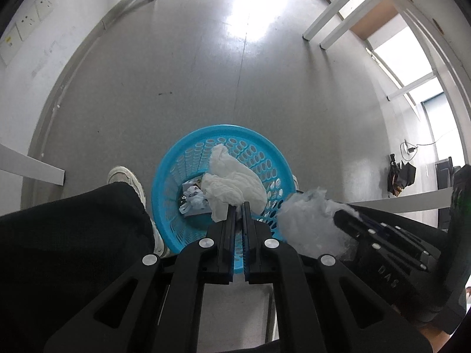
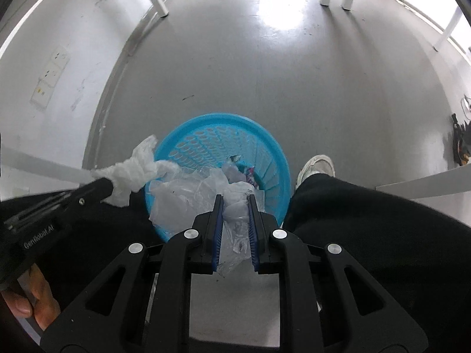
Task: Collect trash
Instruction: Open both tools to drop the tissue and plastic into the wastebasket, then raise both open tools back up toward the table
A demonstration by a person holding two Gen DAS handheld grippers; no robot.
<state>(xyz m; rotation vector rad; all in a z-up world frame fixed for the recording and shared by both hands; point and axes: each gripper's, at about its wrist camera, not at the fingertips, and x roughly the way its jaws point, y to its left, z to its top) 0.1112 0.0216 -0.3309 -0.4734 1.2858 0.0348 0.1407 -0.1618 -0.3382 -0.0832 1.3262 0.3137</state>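
One blue perforated basket (image 1: 173,173) is seen on the grey floor between two dark-trousered legs. A crumpled white tissue (image 1: 232,179) is pinched by the nearly closed left gripper (image 1: 239,206) above the basket. One clear plastic wrapper (image 2: 188,197) is clamped by the right gripper (image 2: 235,198). Perhaps three or four scraps (image 1: 192,198) are lying inside.

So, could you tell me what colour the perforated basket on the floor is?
The basket is bright blue, clearest in the right wrist view.
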